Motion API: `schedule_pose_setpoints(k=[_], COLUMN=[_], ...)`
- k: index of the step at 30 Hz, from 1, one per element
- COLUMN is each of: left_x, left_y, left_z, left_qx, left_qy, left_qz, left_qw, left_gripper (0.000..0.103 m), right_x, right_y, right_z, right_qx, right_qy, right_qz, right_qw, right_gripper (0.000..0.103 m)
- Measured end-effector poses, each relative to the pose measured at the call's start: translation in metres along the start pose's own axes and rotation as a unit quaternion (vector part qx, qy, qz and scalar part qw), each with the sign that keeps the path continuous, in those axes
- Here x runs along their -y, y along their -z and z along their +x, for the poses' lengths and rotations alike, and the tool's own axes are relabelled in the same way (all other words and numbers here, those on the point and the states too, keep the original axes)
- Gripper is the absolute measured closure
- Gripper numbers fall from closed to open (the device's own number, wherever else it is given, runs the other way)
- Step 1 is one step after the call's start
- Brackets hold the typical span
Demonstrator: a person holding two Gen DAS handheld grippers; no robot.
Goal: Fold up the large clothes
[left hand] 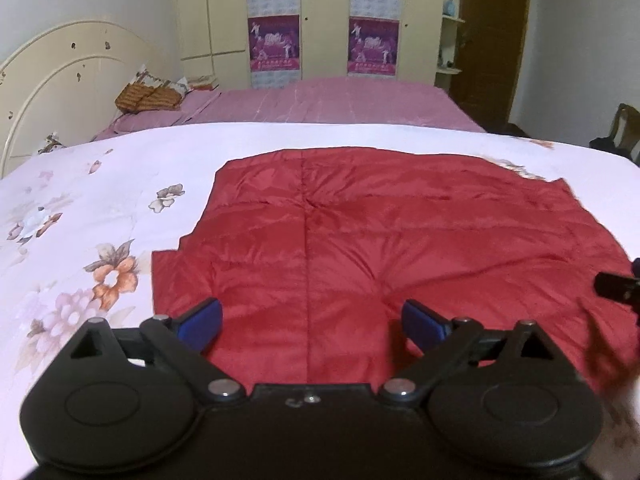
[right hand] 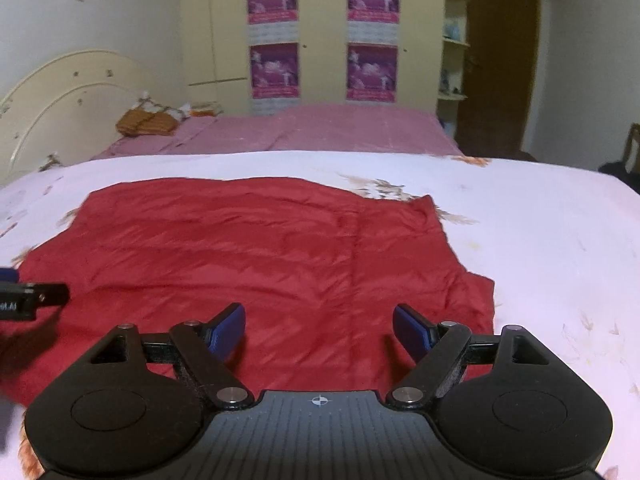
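Note:
A large red quilted garment (left hand: 380, 240) lies flat on a white floral bedsheet (left hand: 88, 220). It also shows in the right wrist view (right hand: 248, 248). My left gripper (left hand: 312, 324) is open and empty, its blue pads (left hand: 202, 322) spread above the garment's near left part. My right gripper (right hand: 319, 330) is open and empty above the garment's near right part, close to its right edge. Each gripper shows at the other view's edge: the right one in the left wrist view (left hand: 618, 290), the left one in the right wrist view (right hand: 32, 298).
A second bed with a pink cover (left hand: 320, 100) stands behind, with a cream headboard (left hand: 60, 80) at the left and an orange pillow (left hand: 146, 98). A cream wardrobe with purple posters (left hand: 324, 20) and a brown door (left hand: 492, 40) line the far wall. A chair (left hand: 624, 128) stands far right.

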State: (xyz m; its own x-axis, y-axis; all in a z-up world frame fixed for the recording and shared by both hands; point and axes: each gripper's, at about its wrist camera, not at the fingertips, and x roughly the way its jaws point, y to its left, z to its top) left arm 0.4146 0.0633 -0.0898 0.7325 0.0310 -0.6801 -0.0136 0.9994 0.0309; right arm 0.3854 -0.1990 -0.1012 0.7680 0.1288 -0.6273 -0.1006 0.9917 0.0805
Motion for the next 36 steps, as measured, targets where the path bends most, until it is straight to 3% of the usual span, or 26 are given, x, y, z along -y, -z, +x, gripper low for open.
schedule_pose_setpoints(k=[10,14,18,24,32,36], left_x=[-0.034,-0.049,-0.061,-0.073,-0.084,-0.083], left_y=[0.047,0.062,0.074,0.074,0.069,0.067], left_z=[-0.047,-0.045,-0.034,-0.018,0.008,0.014], left_qx=[-0.066,-0.091,-0.102,-0.078,-0.047,-0.030], left_qy=[0.030,0.042,0.051,0.083,0.129,0.121], left_qz=[-0.100,-0.159,-0.233,-0.301,-0.366,-0.371], left_qw=[0.9923,0.9821,0.9657,0.9468,0.9206,0.9201], left_gripper=[0.006,0.006,0.005,0.000,0.003,0.010], right_x=[0.010,0.020,0.032,0.038,0.063,0.077], right_y=[0.049,0.066,0.074,0.075,0.061,0.058], right_z=[-0.052,-0.054,-0.045,-0.039,-0.027,-0.021], right_qx=[-0.066,-0.095,-0.112,-0.105,-0.081,-0.065], right_qy=[-0.025,-0.029,-0.033,-0.040,-0.070,-0.076], right_qz=[0.004,0.031,0.072,0.088,0.194,0.255], right_qw=[0.997,0.995,0.990,0.990,0.975,0.962], right_gripper=[0.023,0.023,0.023,0.023,0.023,0.023])
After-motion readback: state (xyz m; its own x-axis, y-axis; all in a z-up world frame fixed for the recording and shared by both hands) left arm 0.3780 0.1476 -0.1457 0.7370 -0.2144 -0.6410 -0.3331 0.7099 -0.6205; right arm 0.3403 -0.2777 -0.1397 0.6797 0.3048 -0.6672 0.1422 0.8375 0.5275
